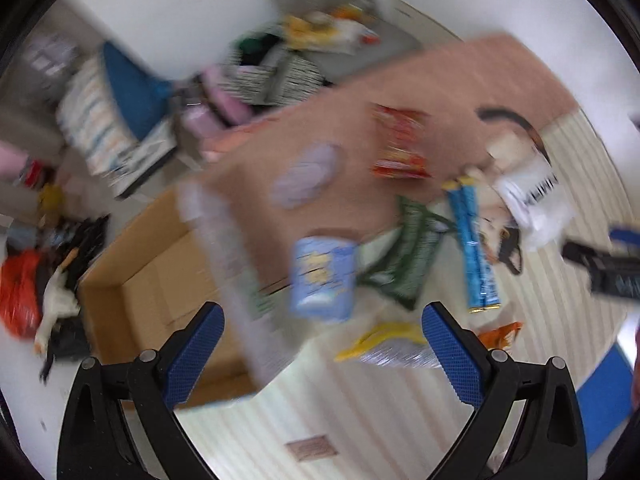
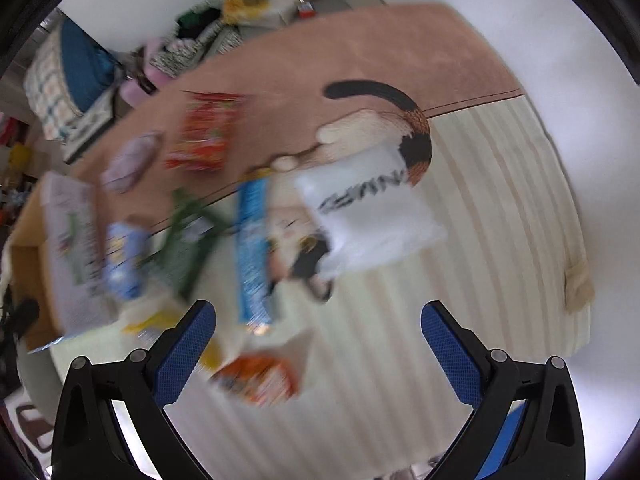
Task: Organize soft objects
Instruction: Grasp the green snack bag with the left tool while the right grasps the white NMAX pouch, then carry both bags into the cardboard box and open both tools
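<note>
Both grippers held spread and empty above a rug strewn with soft packets.

The left gripper (image 1: 322, 354) is seen with its blue-padded fingers (image 1: 194, 354) set wide, nothing between them; just beyond lie a yellow packet (image 1: 384, 340) and a light blue pouch (image 1: 322, 276). The right gripper (image 2: 318, 350) is likewise spread wide and empty, an orange snack packet (image 2: 260, 378) lying near its left finger. Farther out, a long blue packet (image 2: 252, 256), a green packet (image 2: 184, 240), a red snack bag (image 2: 204, 136) and a white bag (image 2: 368, 216) are scattered over the cat-patterned rug (image 2: 480, 208). The open cardboard box (image 1: 160, 280) beside the rug is shown fully only in the left view, where the right gripper's body also appears at the edge. Everything is motion-blurred.
</note>
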A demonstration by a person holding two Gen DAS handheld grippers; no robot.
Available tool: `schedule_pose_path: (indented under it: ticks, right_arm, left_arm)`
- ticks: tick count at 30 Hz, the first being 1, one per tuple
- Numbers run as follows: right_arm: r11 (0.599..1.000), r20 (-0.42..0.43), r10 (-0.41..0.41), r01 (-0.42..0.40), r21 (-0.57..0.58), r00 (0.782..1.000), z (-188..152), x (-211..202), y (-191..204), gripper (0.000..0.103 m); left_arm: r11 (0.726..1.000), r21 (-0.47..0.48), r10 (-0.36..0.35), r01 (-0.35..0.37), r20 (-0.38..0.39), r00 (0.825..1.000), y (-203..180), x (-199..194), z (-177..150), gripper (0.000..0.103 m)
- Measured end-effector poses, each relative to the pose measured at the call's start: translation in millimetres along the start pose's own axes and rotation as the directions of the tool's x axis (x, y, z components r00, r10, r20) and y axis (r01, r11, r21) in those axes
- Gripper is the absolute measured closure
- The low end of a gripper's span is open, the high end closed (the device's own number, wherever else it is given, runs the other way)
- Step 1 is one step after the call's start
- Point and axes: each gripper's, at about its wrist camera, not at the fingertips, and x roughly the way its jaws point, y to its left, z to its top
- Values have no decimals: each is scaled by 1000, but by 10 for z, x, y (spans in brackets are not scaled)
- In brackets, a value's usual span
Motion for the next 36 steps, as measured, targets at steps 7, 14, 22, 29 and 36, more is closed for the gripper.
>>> schedule_pose_path:
  ticks: [7,14,22,29,36]
  right_arm:
    - [992,-125,-87,75,-98,988,656,785,-149,0]
    - [988,-188,-118,96,-121,975,842,1284,-204,4]
    - [997,-233,-39,24,-68,972,976,1438,-345,5]
    - [999,-227,-46,42,-25,973,1012,1452,-341,25]
    - [999,-145,44,-47,-19,988,885,817,-68,27]
  left_arm:
    - [982,180,-20,47,-146,989,-689,899,466,13]
    - [975,202,-21,87,-308,951,-928,1685,622,20]
    - [990,-62,-140,127,-322,936,-640,1824,729,62]
    - [965,-199,-227,171,-306,925,-414,1737,664,71]
    - [918,-309,-313,249,-179,933,124,1078,492,71]
